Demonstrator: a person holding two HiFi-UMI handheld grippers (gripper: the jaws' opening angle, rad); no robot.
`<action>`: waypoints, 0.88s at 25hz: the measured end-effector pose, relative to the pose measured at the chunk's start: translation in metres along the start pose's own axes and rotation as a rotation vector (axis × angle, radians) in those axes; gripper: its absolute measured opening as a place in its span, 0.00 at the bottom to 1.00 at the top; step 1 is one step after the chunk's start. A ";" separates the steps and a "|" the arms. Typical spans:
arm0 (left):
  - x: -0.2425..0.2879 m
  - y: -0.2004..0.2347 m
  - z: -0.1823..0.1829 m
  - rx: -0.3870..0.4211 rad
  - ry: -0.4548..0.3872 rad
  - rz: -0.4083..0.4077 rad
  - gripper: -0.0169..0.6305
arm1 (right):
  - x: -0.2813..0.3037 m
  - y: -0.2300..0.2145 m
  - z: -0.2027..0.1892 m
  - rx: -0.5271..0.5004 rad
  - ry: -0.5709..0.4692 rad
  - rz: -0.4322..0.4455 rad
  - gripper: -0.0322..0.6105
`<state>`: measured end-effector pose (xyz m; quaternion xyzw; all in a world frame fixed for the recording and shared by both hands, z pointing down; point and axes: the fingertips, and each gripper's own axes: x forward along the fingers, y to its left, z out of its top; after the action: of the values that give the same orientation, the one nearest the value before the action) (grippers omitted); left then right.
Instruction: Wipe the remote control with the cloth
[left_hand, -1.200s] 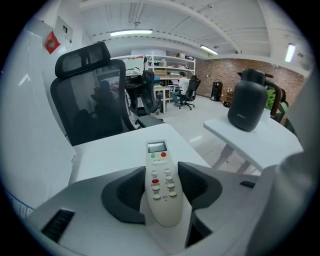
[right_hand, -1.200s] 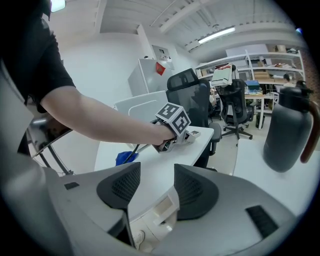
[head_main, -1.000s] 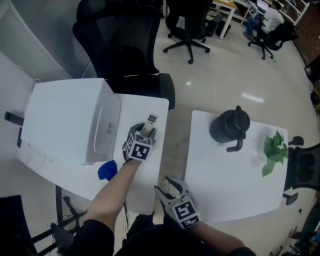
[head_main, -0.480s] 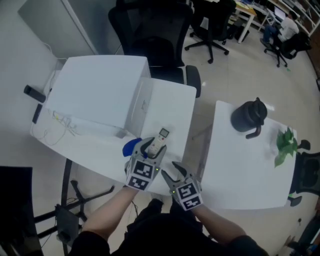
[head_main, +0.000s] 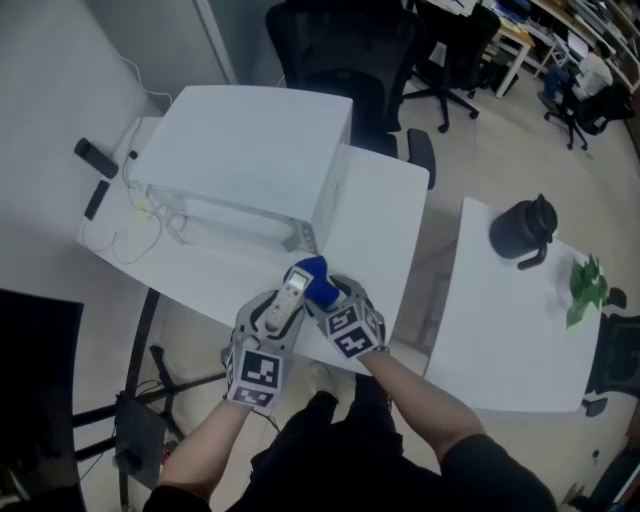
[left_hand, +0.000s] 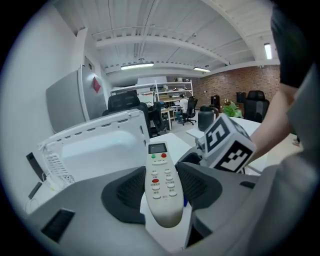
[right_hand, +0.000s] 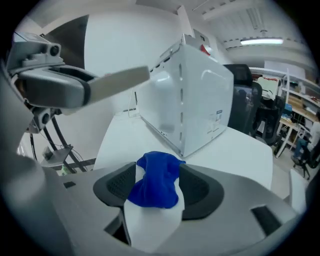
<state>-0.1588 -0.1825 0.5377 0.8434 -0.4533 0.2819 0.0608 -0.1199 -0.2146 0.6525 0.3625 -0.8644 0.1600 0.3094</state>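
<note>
My left gripper (head_main: 283, 312) is shut on a white remote control (head_main: 287, 297), held off the table's near edge; its buttons and small screen face up between the pads (left_hand: 161, 185). A crumpled blue cloth (head_main: 312, 278) lies on the white table (head_main: 385, 215) just beyond the remote. My right gripper (head_main: 326, 292) reaches in from the right, and its jaws are opening with the blue cloth (right_hand: 155, 182) between them. In the right gripper view the remote (right_hand: 120, 80) sticks out at upper left.
A large white box (head_main: 245, 150) fills the table's far left, close behind the cloth. A second white table (head_main: 500, 330) to the right carries a black kettle (head_main: 522, 232) and a green plant (head_main: 585, 285). Black office chairs (head_main: 340, 40) stand behind.
The left gripper has lifted the remote off the table and drawn it toward me. The right gripper has come up from the near edge to the blue cloth. The head view has shifted.
</note>
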 end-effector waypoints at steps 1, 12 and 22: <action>-0.005 0.006 -0.005 -0.003 0.004 0.013 0.35 | 0.013 0.003 0.001 -0.023 0.023 0.001 0.48; -0.035 0.035 -0.027 0.060 0.016 0.079 0.35 | 0.055 -0.002 -0.006 -0.102 0.152 -0.050 0.27; -0.042 0.014 -0.006 0.221 -0.040 0.050 0.35 | -0.117 0.012 0.073 -0.014 -0.199 -0.129 0.26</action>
<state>-0.1904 -0.1577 0.5178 0.8389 -0.4415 0.3145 -0.0487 -0.0958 -0.1812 0.5202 0.4290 -0.8670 0.0969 0.2343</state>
